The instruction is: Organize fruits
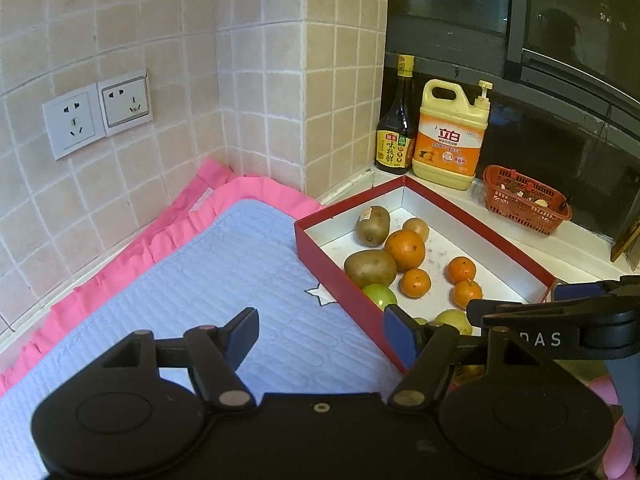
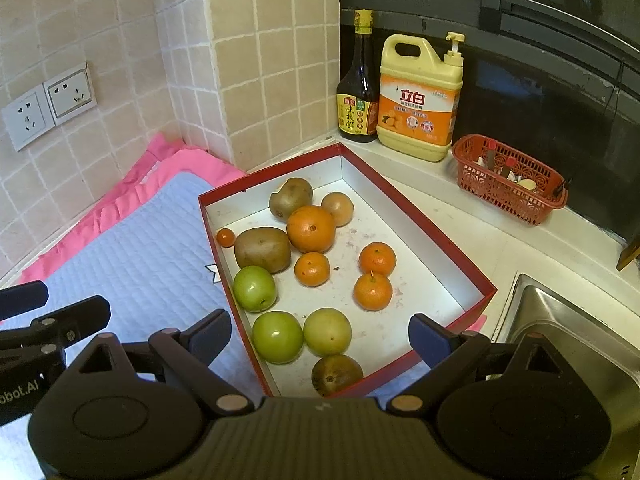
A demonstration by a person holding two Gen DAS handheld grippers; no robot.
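A red box (image 2: 452, 248) with a white floor holds the fruit: brown kiwis (image 2: 262, 249), a large orange (image 2: 311, 228), small mandarins (image 2: 377, 258), green apples (image 2: 277, 337) and a tiny orange fruit (image 2: 225, 237). The box also shows in the left wrist view (image 1: 332, 276). My right gripper (image 2: 320, 336) is open and empty, hovering over the box's near end above the green apples. My left gripper (image 1: 320, 336) is open and empty over the blue mat (image 1: 208, 280), at the box's left wall. The left gripper also shows at the left edge of the right wrist view (image 2: 60, 316).
The blue quilted mat with pink frill lies left of the box against a tiled wall with sockets (image 1: 96, 114). Behind the box stand a dark sauce bottle (image 2: 358, 88), a yellow detergent jug (image 2: 420, 96) and a red basket (image 2: 508, 180). A steel sink (image 2: 560, 320) is at right.
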